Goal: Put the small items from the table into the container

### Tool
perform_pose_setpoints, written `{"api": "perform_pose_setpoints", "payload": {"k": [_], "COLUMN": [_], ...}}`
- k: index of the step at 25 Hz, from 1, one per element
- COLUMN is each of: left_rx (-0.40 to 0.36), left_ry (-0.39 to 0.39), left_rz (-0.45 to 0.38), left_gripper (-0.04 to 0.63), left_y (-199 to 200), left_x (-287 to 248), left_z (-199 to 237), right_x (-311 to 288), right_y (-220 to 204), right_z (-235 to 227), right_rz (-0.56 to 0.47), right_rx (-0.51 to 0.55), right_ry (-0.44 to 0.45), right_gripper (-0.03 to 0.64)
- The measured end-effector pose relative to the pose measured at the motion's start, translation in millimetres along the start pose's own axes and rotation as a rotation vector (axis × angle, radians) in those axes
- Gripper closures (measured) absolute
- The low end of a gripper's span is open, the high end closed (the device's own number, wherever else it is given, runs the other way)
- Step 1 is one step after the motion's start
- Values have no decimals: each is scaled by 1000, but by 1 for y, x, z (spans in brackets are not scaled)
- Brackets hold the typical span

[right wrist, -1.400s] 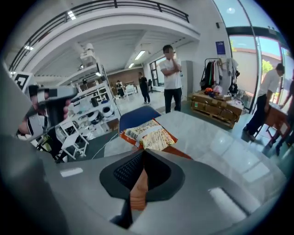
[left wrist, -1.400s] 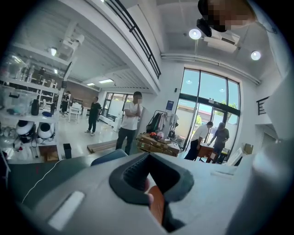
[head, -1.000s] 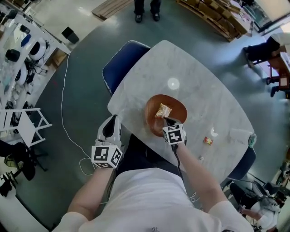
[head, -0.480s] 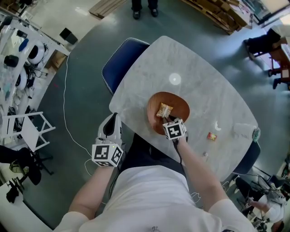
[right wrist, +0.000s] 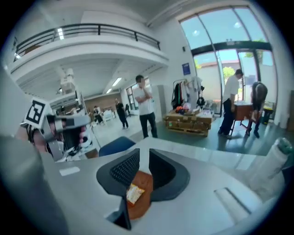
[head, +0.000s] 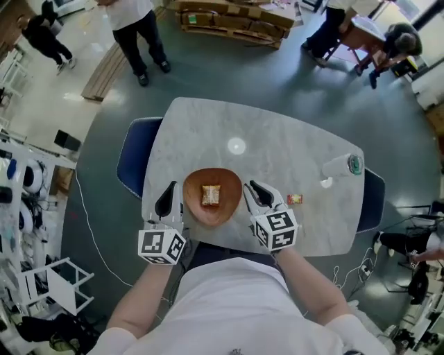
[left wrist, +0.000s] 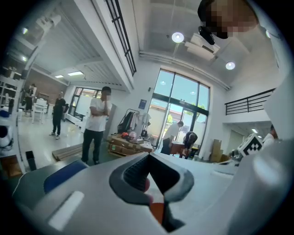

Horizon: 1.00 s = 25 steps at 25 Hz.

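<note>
Marble worktop [head: 277, 149] seen from above, with a brown bowl [head: 225, 208] near its front edge serving as the container. One yellow snack packet [head: 210, 195] already lies flat in the middle of the bowl; its print is too small to read. The left tongs [head: 166, 196] hover just left of the bowl, tips pressed together and holding nothing. The right tongs [head: 252, 187] hover just right of the bowl, their tips slightly apart and closing, with nothing between them; the bowl and packet show beyond the gap. A small red sweet [head: 295, 199] remains on the worktop just right of the right tongs, and a small white scrap [head: 325, 183] lies farther right. Near the scrap, a pale cylinder with a green end [head: 343, 166] rests on its side at the far right corner. Nothing stands between the sweet and the bowl except the right tongs. A blue chair [head: 130, 158] is tucked under the left edge and another [head: 374, 201] under the right. Beyond the worktop, a person [head: 135, 28] stands on the grey floor beside wooden pallets of boxes [head: 229, 15]. The only markings that can be made out are the black-and-white squares on the tongs' cubes.
</note>
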<state>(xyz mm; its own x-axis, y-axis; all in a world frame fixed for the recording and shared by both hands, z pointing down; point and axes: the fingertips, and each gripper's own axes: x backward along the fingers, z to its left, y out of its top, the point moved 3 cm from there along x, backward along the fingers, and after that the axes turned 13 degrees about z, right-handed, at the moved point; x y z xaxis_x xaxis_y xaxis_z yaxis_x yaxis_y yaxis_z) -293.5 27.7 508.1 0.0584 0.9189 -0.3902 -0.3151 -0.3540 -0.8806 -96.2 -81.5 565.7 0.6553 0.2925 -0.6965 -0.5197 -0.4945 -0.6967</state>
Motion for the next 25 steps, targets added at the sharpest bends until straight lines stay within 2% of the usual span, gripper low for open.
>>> {"api": "perform_pose_setpoints", "payload": {"k": [3, 6, 9, 16, 20, 25], "left_rx": [-49, -77, -116, -140, -196, -173], "left_ry": [-97, -184, -290, -364, -353, -398], "left_rz": [-32, -59, -103, -113, -94, -110], "left_gripper": [591, 591, 591, 591, 594, 591], "left_y": [24, 56, 83, 90, 83, 86], "left_x": [-15, -25, -38, -42, -47, -40], "left_z": [-56, -116, -164, -221, -233, -241], "right_x": [78, 143, 181, 212, 212, 209], "right_y": [28, 36, 36, 23, 19, 12], "right_z": [-32, -63, -85, -115, -119, -118], "right_rz": [-193, -301, -382, -426, -417, -394], "right_rx": [-46, -92, -133, -182, -188, -181], "right_ry": [-75, -138, -207, -260, -256, -258], "right_gripper": [529, 529, 529, 538, 539, 540]}}
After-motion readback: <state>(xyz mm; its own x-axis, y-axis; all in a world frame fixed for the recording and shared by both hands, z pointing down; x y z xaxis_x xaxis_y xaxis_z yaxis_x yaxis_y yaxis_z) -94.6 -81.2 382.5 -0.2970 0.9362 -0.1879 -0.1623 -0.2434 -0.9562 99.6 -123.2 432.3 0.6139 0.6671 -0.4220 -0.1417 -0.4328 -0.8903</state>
